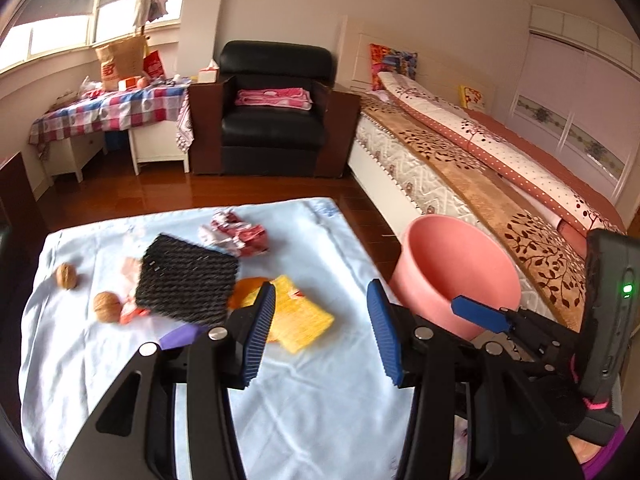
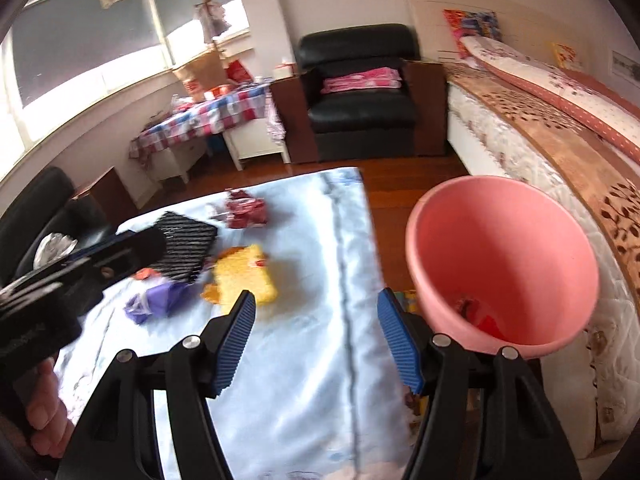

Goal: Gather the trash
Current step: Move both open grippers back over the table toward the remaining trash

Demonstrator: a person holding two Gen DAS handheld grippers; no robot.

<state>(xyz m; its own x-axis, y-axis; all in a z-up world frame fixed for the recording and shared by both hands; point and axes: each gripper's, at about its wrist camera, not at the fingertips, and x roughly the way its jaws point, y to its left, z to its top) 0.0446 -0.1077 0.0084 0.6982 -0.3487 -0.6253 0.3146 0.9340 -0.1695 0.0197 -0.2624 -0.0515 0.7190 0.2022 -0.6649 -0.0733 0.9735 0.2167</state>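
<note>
My left gripper [image 1: 320, 332] jaws spread, empty, above pale-blue cloth-covered desk [image 1: 304, 408]; my right gripper [image 2: 318, 344] jaws spread, empty, hovering between desk edge and round pink plastic bin [image 2: 500, 248] beside bed. Nearest trash: flat yellow sponge-like pad [image 1: 300, 316], mid-desk, just ahead of left jaws; likely light, soft, compressible; best pinched across short edges. Long axis diagonal, upper-left to lower-right in left view. Crumpled purple wrapper [image 2: 156, 300] beside it: light, crushable.

light: daylight from windows [image 1: 60, 32], glare | blur: slight, probably motion | edges: fisheye bend, dark corners
</note>
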